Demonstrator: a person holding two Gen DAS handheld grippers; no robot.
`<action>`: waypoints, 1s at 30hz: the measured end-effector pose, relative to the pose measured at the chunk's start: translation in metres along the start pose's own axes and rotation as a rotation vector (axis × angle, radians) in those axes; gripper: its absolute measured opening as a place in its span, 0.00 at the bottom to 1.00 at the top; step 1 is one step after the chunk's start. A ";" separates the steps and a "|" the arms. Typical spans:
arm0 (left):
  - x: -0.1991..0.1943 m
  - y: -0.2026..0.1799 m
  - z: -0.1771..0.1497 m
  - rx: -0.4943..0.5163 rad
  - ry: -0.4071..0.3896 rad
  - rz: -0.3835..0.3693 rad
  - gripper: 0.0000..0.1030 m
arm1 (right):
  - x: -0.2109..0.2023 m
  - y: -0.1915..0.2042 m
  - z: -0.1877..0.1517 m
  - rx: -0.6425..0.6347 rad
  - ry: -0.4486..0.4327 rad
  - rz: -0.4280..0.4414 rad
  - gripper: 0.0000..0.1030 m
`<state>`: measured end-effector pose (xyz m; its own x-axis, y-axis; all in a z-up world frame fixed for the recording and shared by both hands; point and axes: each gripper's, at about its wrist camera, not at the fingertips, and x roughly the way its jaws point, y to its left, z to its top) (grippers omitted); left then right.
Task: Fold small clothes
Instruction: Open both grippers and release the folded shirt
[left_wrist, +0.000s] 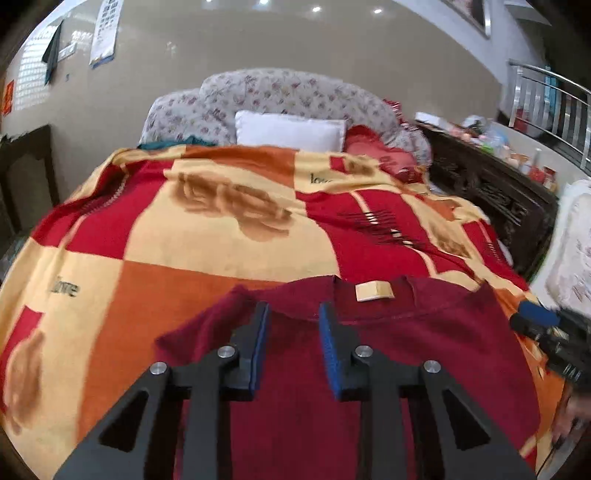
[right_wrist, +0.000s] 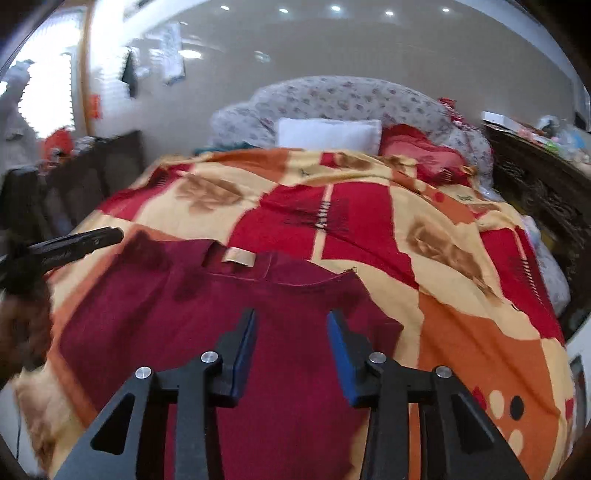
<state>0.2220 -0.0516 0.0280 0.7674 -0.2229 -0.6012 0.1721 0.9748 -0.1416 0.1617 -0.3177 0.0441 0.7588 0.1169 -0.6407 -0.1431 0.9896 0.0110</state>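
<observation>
Orange-red checked blanket (left_wrist: 229, 236) covers bed | maroon shirt (left_wrist: 295, 369) lies flat on blanket at near edge, collar away, tan neck label (left_wrist: 373, 291) showing | left tool (left_wrist: 293, 314) spread, empty, above shirt | right tool (right_wrist: 291, 321) spread, empty, above shirt | progress: no fold yet, all folding left

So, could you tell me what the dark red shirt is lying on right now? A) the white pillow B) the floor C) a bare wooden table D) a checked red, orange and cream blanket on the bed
D: the dark red shirt lies spread flat on the checked blanket, well short of the white pillow.
</observation>
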 end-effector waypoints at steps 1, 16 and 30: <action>0.007 -0.001 0.001 0.000 0.000 0.040 0.26 | 0.012 -0.001 0.002 0.038 0.018 -0.046 0.42; 0.090 0.051 -0.014 -0.153 0.192 0.118 0.50 | 0.095 -0.040 -0.014 0.140 0.120 -0.031 0.54; 0.049 0.057 0.012 -0.171 0.173 0.068 0.84 | 0.080 -0.021 -0.005 0.066 0.132 0.004 0.80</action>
<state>0.2769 -0.0067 0.0005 0.6540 -0.1683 -0.7376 0.0055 0.9760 -0.2178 0.2224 -0.3299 -0.0116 0.6673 0.1132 -0.7361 -0.1008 0.9930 0.0614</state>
